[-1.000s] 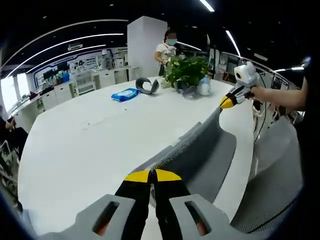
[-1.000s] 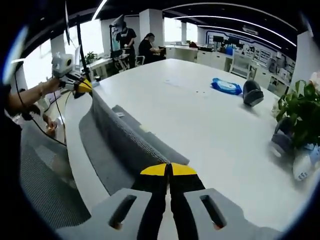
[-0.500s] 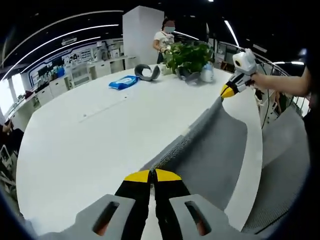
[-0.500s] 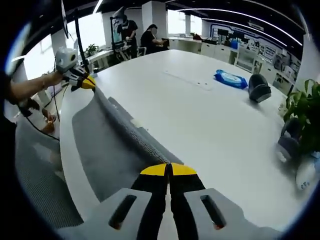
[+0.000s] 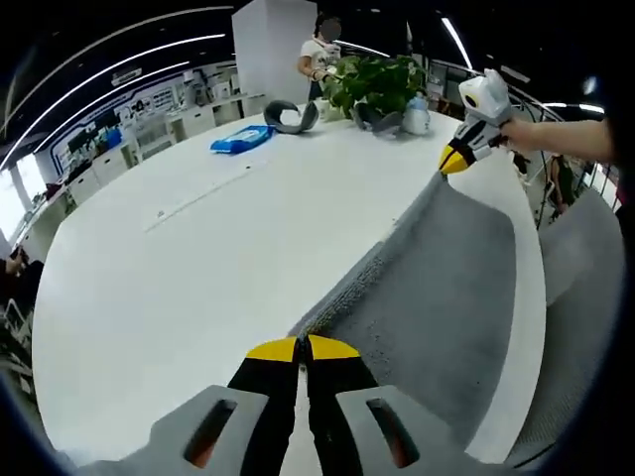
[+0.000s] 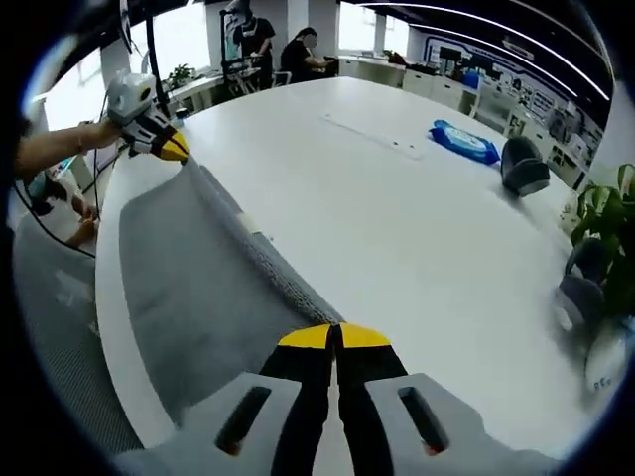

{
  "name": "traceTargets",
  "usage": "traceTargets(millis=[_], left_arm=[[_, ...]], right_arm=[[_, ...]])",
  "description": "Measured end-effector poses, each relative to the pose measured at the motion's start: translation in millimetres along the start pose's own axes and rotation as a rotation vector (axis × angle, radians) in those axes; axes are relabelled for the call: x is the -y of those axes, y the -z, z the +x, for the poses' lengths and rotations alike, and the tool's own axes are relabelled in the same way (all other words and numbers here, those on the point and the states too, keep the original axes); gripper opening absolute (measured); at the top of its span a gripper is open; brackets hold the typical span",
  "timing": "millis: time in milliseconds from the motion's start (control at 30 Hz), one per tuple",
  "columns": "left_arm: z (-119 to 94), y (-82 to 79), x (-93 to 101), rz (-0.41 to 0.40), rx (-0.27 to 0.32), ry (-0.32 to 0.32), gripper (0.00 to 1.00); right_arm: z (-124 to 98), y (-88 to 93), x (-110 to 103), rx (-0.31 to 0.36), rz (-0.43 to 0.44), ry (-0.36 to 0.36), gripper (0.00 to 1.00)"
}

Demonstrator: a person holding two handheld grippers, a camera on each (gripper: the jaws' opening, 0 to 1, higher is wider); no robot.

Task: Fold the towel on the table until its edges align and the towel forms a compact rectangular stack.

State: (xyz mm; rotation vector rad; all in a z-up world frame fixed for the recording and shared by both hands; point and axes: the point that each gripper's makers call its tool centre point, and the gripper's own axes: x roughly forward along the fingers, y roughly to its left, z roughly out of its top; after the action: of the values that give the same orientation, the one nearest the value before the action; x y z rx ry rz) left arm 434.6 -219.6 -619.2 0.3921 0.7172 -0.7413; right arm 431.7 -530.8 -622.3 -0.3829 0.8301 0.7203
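Towel [image 5: 437, 288] edge runs taut between the two tongs, a grey cloth stretched along the near side of the white table [image 5: 198, 258]. In the left gripper view, the left tongs [image 5: 303, 349] have their yellow tips pressed together on one corner of the towel, and the cloth stretches away ahead and to the right of them, up to the right tongs [image 5: 451, 162], whose yellow tip pinches the far corner. A hand [image 5: 526, 134] holds those far tongs. Beyond the left tongs, well apart across the table, lie a blue packet [image 5: 241, 140], a dark grey curved object [image 5: 290, 115], and a green potted plant [image 5: 377, 84] with a white bottle [image 5: 417, 119] just beside it. A person [image 5: 319, 55] stands behind the plant.

In the right gripper view, the right tongs [image 6: 335, 338] are likewise closed on the towel [image 6: 189, 278], which spreads ahead and to the left of them, its raised edge leading up to the left tongs [image 6: 169, 149] at the other corner. Most of the cloth lies flat on the table [image 6: 397, 238] near its rim. Far ahead and to the right of the right tongs sit the blue packet [image 6: 466, 142] and the dark grey object [image 6: 523, 169], with plant [image 6: 605, 213] leaves at the right edge.
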Motion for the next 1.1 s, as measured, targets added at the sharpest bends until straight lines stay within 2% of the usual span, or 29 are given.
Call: traceTargets(millis=[133, 233, 333, 467, 567, 667, 767, 800, 867, 900, 967, 1100], left_arm=[[8, 3.6, -4.8, -0.008, -0.005, -0.004, 0.02], [15, 7.9, -7.8, 0.017, -0.014, -0.018, 0.02], [19, 8.0, -9.8, 0.034, -0.018, -0.033, 0.02], [27, 9.8, -13.5, 0.099, -0.03, -0.059, 0.03], [29, 9.7, -14.3, 0.186, -0.029, -0.082, 0.04], [32, 10.8, -14.0, 0.187, -0.026, -0.082, 0.05], [33, 9.7, -15.6, 0.14, -0.007, -0.073, 0.07], [32, 10.3, -17.8, 0.081, 0.0, -0.076, 0.08], [27, 10.3, -24.1, 0.013, 0.01, -0.1, 0.14], [23, 10.1, -26.9, 0.002, 0.01, -0.116, 0.17], [13, 7.6, -25.8, -0.003, 0.023, -0.129, 0.18], [-6, -0.5, -12.6, 0.003, 0.079, -0.142, 0.18]], right_arm=[[6, 3.2, 2, -0.018, -0.021, 0.007, 0.0], [12, 5.4, 3, -0.03, -0.045, 0.015, 0.0], [19, 10.4, 4, -0.064, -0.099, 0.03, 0.0], [24, 13.9, 4, -0.079, -0.121, 0.042, 0.0], [25, 13.4, 7, -0.074, -0.114, 0.057, 0.0], [26, 14.2, 8, -0.074, -0.106, 0.065, 0.0], [26, 14.2, 8, -0.078, -0.116, 0.065, 0.0], [25, 14.0, 7, -0.079, -0.117, 0.064, 0.01], [23, 13.3, 7, -0.075, -0.112, 0.065, 0.02], [19, 10.8, 7, -0.051, -0.084, 0.074, 0.05], [15, 12.8, 2, -0.053, -0.042, 0.05, 0.07], [0, 9.9, 2, -0.013, -0.041, 0.075, 0.07]])
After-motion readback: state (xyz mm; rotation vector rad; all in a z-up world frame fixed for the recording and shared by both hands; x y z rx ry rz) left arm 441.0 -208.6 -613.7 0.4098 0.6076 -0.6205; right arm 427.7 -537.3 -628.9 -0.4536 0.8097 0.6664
